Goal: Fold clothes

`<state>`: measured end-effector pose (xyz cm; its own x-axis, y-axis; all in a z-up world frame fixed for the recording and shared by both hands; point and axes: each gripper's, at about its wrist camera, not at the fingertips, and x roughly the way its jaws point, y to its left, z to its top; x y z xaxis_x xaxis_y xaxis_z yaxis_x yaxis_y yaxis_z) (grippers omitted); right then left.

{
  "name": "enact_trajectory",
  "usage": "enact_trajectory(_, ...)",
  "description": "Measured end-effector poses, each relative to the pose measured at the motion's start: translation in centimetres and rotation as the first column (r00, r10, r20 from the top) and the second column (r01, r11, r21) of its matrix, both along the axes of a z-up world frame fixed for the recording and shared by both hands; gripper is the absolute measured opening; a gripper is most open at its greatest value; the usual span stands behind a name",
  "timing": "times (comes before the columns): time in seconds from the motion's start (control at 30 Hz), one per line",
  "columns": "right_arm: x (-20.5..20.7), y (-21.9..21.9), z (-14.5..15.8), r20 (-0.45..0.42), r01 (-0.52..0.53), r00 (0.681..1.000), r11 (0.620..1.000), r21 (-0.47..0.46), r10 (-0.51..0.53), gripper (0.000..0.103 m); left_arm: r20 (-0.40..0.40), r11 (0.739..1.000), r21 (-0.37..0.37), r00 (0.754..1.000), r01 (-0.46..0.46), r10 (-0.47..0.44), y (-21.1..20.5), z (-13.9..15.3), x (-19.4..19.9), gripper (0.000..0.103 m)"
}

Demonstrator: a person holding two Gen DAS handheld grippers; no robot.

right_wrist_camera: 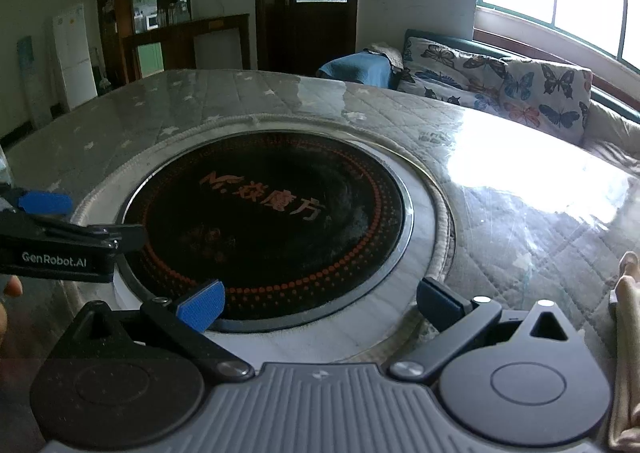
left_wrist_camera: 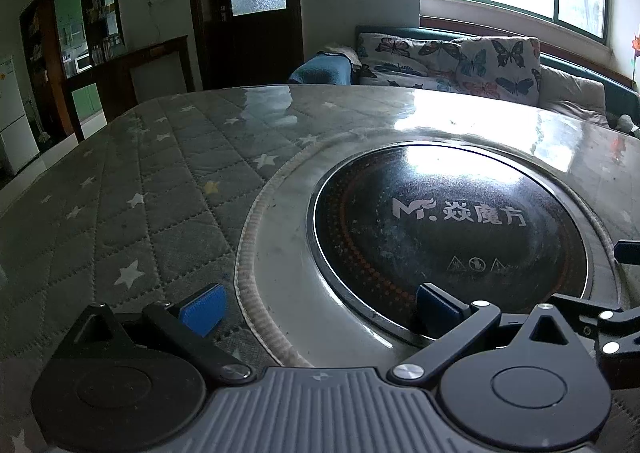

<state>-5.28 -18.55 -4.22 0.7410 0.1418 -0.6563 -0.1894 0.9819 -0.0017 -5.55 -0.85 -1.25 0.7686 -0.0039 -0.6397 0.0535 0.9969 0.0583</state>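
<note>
My left gripper (left_wrist_camera: 318, 309) is open, its blue pads (left_wrist_camera: 202, 309) wide apart with nothing between them, low over the table where the quilt meets the round cooktop. My right gripper (right_wrist_camera: 320, 307) is open too and empty, hovering over the near rim of the cooktop. In the right wrist view the left gripper (right_wrist_camera: 80, 223) shows from the side at the left edge, with a fingertip of the person's hand (right_wrist_camera: 10, 287) below it. A strip of beige cloth (right_wrist_camera: 626, 353) lies at the far right edge, beside the right gripper and apart from it. No garment shows in the left wrist view.
The table carries a grey quilted cover with white stars (left_wrist_camera: 132, 221) under clear plastic. A black round cooktop (left_wrist_camera: 452, 229) sits in a pale ring at its middle. Behind stand a sofa with butterfly cushions (left_wrist_camera: 448, 61), a blue blanket (right_wrist_camera: 360, 67), a dark door and a white fridge (right_wrist_camera: 74, 53).
</note>
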Motion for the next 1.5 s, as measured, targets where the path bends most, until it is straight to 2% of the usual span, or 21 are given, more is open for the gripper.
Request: enact_trajectory(1.5, -0.19, 0.09, -0.09, -0.002, -0.003, 1.000, 1.000, -0.025, 0.003, 0.103, 0.000, 1.000, 0.000, 1.000, 0.002, -0.002, 0.44, 0.11, 0.12, 0.103)
